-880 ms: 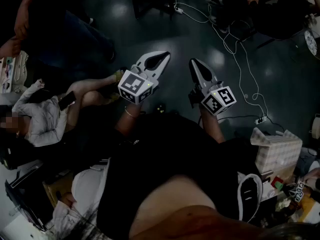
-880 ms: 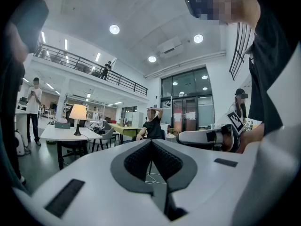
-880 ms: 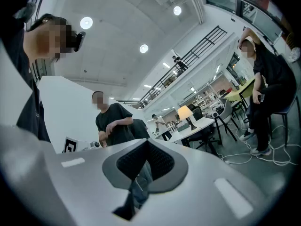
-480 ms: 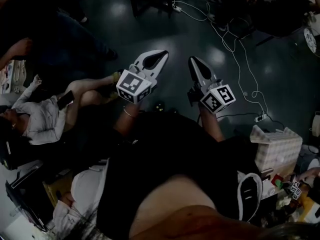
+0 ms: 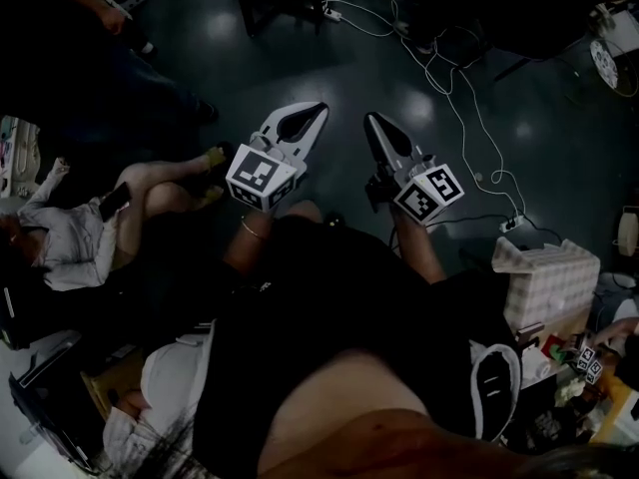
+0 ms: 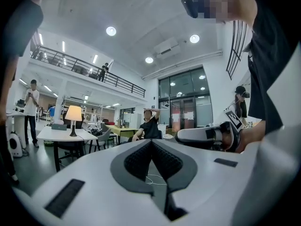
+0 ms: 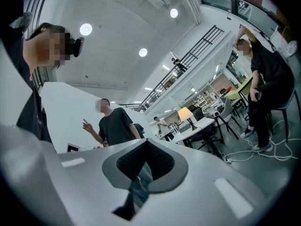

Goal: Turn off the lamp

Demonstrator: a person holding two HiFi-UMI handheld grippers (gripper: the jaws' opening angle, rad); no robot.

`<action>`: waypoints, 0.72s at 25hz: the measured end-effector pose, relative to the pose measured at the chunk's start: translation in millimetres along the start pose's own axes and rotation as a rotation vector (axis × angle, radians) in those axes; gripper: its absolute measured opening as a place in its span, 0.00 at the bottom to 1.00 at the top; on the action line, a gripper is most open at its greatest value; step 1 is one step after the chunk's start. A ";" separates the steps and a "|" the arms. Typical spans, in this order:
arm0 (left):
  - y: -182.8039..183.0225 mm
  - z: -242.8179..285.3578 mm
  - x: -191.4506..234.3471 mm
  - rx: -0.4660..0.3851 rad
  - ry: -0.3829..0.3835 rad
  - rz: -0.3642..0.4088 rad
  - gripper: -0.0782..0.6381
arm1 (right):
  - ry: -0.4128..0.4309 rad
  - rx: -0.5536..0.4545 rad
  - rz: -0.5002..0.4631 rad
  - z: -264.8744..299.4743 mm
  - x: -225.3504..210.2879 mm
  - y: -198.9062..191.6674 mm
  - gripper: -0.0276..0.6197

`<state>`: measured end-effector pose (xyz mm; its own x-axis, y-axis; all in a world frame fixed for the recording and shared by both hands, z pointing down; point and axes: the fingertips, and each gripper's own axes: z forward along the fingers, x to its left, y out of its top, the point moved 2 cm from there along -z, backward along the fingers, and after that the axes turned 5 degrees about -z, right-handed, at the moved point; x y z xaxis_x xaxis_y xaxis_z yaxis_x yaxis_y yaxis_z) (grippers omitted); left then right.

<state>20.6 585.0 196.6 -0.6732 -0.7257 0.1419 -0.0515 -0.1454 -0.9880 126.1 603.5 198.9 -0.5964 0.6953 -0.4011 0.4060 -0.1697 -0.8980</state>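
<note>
Open floor (image 5: 334, 83) ahead, cables (image 5: 459, 123) right (seated person (image 5: 80, 238) left)

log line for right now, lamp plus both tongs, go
lamp: lit, on white table, far off | left tongs: shut, empty | right tongs: shut, empty | status: lamp not yet reached

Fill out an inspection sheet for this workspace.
Surface: white table, across the room.
Job's things: lamp lit, standing on the table.
Clutter: white box at the person's right side.
Grippers: left gripper and right gripper both shut, empty, held over the floor.
Cables: white cables trail over the floor toward a power strip.
Surroundings: dark floor; seated people nearby.
</note>
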 end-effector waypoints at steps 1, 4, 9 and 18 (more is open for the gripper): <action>-3.2 -0.2 -3.5 -0.004 -0.004 0.001 0.12 | 0.000 0.002 0.006 -3.8 -1.0 -1.0 0.04; -4.6 -3.9 -9.2 -0.002 0.013 0.002 0.12 | 0.006 -0.003 0.022 -10.6 0.0 -3.4 0.04; 2.4 -10.1 -14.4 -0.016 0.033 0.002 0.12 | 0.034 -0.017 0.033 -13.0 6.5 -3.6 0.04; -9.9 -27.7 -1.6 0.005 0.077 -0.013 0.12 | 0.045 -0.012 0.052 -2.5 8.7 -11.8 0.04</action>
<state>1.8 606.3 204.4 -0.7269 -0.6702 0.1495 -0.0574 -0.1577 -0.9858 117.8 613.3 206.5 -0.5426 0.7166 -0.4382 0.4440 -0.1982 -0.8738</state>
